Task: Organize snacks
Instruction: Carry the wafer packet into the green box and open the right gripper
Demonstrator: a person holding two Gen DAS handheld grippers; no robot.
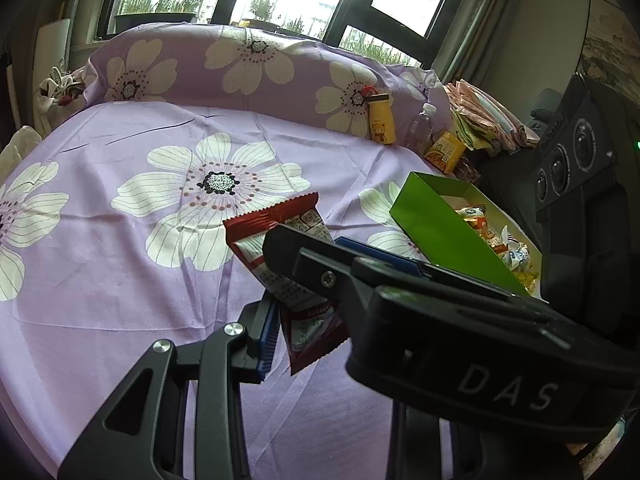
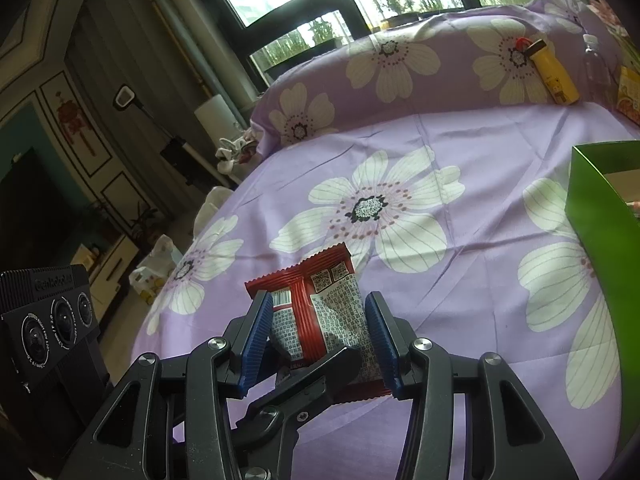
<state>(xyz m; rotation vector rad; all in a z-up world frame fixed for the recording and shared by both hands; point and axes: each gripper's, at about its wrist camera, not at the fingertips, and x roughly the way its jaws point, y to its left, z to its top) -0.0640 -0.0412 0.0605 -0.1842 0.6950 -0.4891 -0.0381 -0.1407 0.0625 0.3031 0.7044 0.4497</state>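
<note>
A red snack packet (image 2: 316,312) is held above the purple flowered bedsheet. My right gripper (image 2: 320,344) has its blue pads on both sides of the packet and is shut on it. The left gripper's black fingers (image 2: 304,392) also close on the packet's lower end. In the left wrist view the same packet (image 1: 280,256) sits between my left gripper's (image 1: 312,300) blue pads, with the right gripper's body (image 1: 460,340) across it. A green box (image 1: 448,232) with several wrapped snacks (image 1: 500,244) stands to the right.
A yellow bear bottle (image 1: 382,120), a clear plastic bottle (image 1: 420,128) and an orange carton (image 1: 444,152) lean at the purple pillow (image 1: 240,64). Folded cloths (image 1: 488,120) lie at the right. The green box's wall (image 2: 600,232) shows at the right.
</note>
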